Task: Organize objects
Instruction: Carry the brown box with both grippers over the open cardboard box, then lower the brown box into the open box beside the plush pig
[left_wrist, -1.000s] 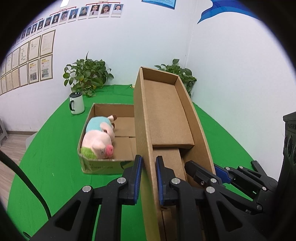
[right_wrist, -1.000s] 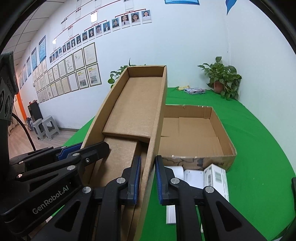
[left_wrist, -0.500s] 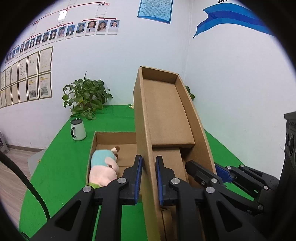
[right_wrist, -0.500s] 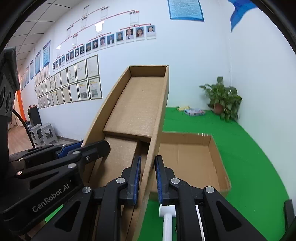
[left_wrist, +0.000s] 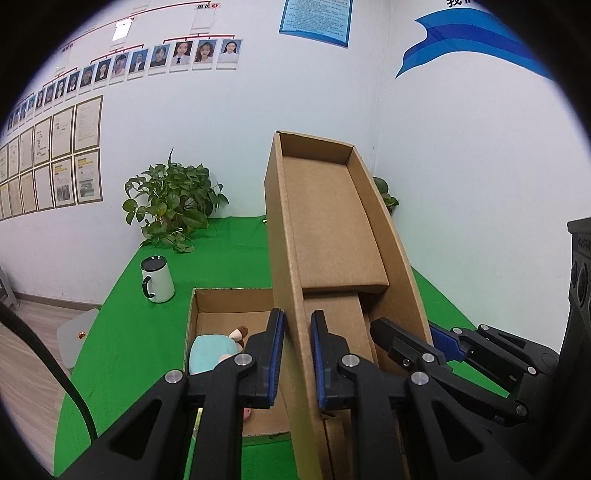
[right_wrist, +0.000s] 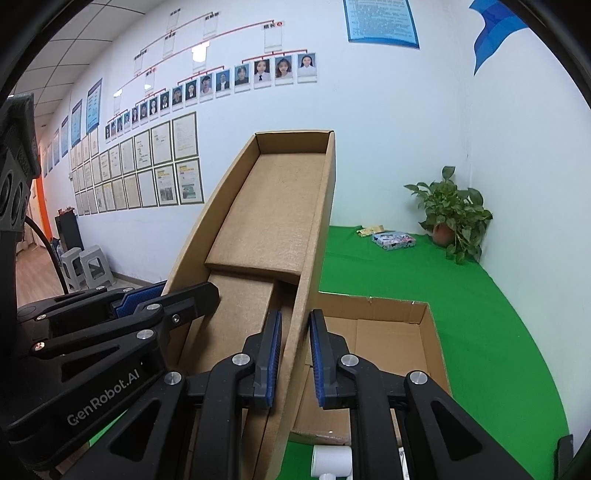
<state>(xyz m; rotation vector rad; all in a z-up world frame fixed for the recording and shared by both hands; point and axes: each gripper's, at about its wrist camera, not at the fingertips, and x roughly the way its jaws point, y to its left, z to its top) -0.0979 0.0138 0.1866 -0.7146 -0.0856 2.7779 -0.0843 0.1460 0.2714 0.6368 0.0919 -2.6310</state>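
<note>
Both grippers hold one empty open cardboard box (left_wrist: 332, 229) lifted and tilted up above the green table. My left gripper (left_wrist: 297, 354) is shut on its left wall; my right gripper (right_wrist: 295, 354) is shut on its right wall (right_wrist: 314, 236). Below on the left lies an open box (left_wrist: 195, 310) with a pink and teal plush pig (left_wrist: 210, 350), partly hidden by my fingers. Below on the right lies an empty open box (right_wrist: 432, 332). A white object (right_wrist: 330, 459) shows at the bottom edge.
A white mug (left_wrist: 157, 278) and a potted plant (left_wrist: 171, 203) stand at the back left of the green table (left_wrist: 236, 247). Another plant (right_wrist: 454, 214) and a small printed packet (right_wrist: 393, 240) sit in the far right corner. White walls close the table's back and right.
Both grippers have raised the held box and tilted upward. The table boxes and the pig have dropped lower in view, and the small white boxes near the front are almost out of sight.
</note>
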